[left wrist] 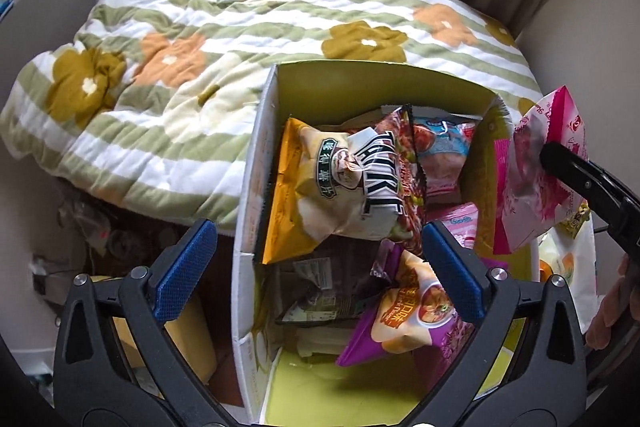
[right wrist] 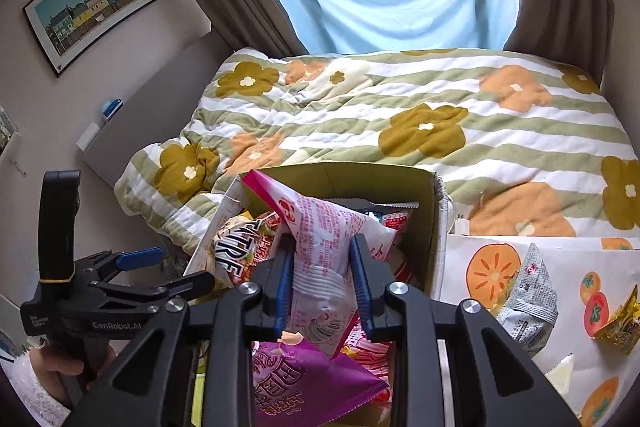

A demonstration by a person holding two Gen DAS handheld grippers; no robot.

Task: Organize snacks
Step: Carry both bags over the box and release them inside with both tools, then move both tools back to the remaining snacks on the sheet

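A cardboard box (left wrist: pixel 256 163) with a green inside holds several snack bags, among them an orange chip bag (left wrist: pixel 296 187) and a purple bag (left wrist: pixel 400 323). My left gripper (left wrist: pixel 320 267) is open and empty above the box. My right gripper (right wrist: pixel 322 287) is shut on a pink and white snack bag (right wrist: pixel 320 227) and holds it over the box (right wrist: pixel 434 227). In the left wrist view this bag (left wrist: pixel 532 179) hangs at the box's right edge, held by the right gripper (left wrist: pixel 568 167). The purple bag (right wrist: pixel 312 383) lies below it.
A floral striped quilt (right wrist: pixel 400 107) covers the bed behind the box. To the right, a persimmon-print cloth (right wrist: pixel 492 275) carries a grey snack packet (right wrist: pixel 532 303) and a yellow packet (right wrist: pixel 620 323). Clutter lies on the floor to the left of the box (left wrist: pixel 100 227).
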